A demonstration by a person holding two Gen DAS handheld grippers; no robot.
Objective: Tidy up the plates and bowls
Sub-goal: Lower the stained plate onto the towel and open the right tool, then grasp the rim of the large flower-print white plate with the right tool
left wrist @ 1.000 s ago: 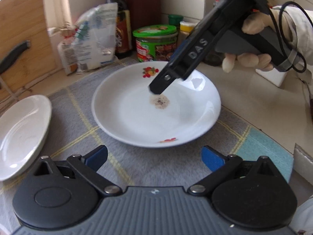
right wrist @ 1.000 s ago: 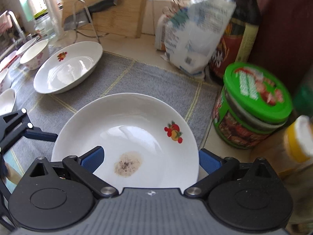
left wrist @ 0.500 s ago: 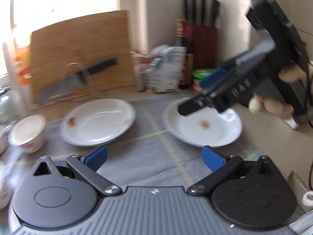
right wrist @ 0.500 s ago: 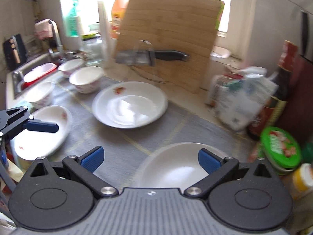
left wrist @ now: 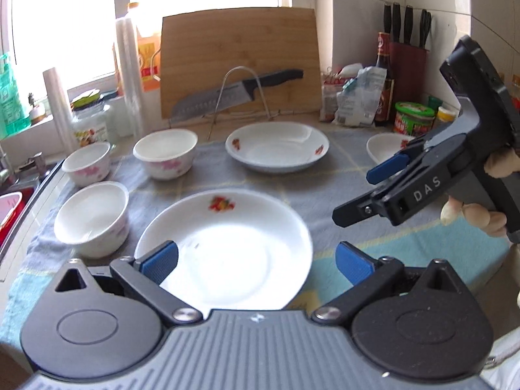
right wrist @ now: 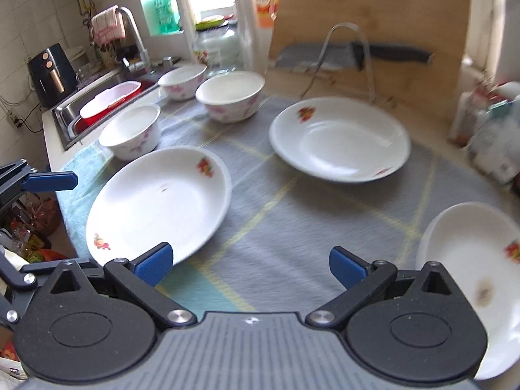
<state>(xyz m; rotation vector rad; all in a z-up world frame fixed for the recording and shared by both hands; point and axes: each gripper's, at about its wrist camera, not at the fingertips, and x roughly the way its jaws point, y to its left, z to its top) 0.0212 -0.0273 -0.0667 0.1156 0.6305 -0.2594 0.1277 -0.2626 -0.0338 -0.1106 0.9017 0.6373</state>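
A kitchen bench is covered by a grey cloth (left wrist: 312,191) with yellow lines, on which three white plates and three white bowls sit apart from one another. The left gripper (left wrist: 256,260) hovers over the nearest plate (left wrist: 227,243) at the cloth's front edge, its blue-padded jaws spread wide and holding nothing. The right gripper (right wrist: 250,265), held in a gloved hand (left wrist: 471,211), hangs above the cloth's front right part, jaws likewise wide apart and empty. A second plate (left wrist: 276,146) lies toward the back edge, in front of a wooden cutting board (left wrist: 240,58) with a knife (left wrist: 234,92) resting on a wire stand. A third plate (right wrist: 471,276), marked with a brown stain, sits at the cloth's right edge. The three bowls (left wrist: 92,217) (left wrist: 87,162) (left wrist: 165,152) cluster at the left side of the cloth, next to a sink (right wrist: 97,104). Jars, bottles and a knife block (left wrist: 406,58) stand in the back right corner.
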